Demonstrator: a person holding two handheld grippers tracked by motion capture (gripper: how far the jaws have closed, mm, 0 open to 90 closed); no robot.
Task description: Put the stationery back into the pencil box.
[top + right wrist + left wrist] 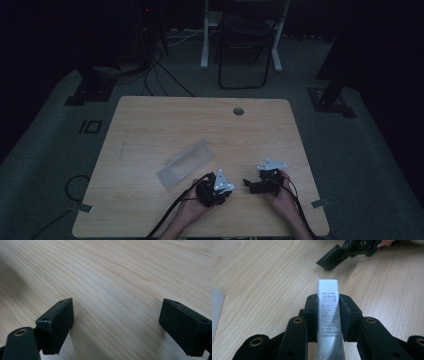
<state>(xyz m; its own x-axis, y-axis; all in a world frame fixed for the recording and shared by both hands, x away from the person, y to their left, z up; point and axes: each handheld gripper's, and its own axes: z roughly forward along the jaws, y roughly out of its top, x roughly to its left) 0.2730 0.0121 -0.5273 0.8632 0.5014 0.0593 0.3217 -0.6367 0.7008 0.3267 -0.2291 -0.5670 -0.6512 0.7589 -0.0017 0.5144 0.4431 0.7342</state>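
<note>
A white glue stick (327, 315) with small black print on its side sits between the pads of my left gripper (328, 312), which is shut on it; its square end pokes out past the fingertips. In the high view that left gripper (216, 189) is low over the near middle of the wooden table (150, 125), pointing right. Just right of it, my right gripper (250, 185) is held near the table, its tip aimed left toward the left one. The right gripper (117, 322) has its jaws wide apart with bare wood between them.
A clear plastic case (186, 162) lies on the table, up and left of the left gripper. A round cable hole (238, 111) is near the far edge. Cables trail off the near edge. A chair and stands sit beyond the table on the floor.
</note>
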